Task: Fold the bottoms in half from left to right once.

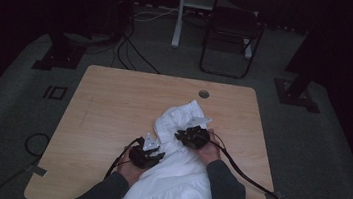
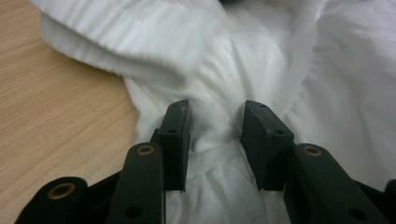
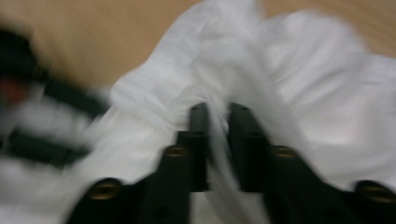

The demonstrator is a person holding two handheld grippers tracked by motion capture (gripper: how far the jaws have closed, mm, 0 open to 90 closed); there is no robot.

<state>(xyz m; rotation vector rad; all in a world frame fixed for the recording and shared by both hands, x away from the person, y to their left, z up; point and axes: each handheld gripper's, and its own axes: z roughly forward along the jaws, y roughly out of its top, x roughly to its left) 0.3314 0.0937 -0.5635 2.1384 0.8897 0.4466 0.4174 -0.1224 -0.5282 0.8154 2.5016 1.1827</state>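
**2 claws work a white cloth on a wooden counter**

A person at a counter (image 1: 113, 102) handles a rumpled white cloth (image 1: 176, 175) with 2 hand-held claws. The left claw (image 2: 215, 135) stands fairly wide, its jaws set on either side of a raised seam of fabric but not yet closed on it. The right claw (image 3: 218, 140), blurred in the right gripper view, is narrow and appears to pinch a thin ridge of cloth between its jaws.

The main risk from here is a lopsided pull: if the right claw tugs while the left is not clamped, the fabric would likely slide out from between the open jaws and bunch further. The right claw's thin pinch may also slip free under tension, since so little cloth seems caught. Closing the left on more than 1 layer could drag hidden folds along.

The cloth lies on the near right part of the counter, running off the near edge towards the person. It is white, soft, creased and loosely heaped, with a hem or band visible in the left gripper view.
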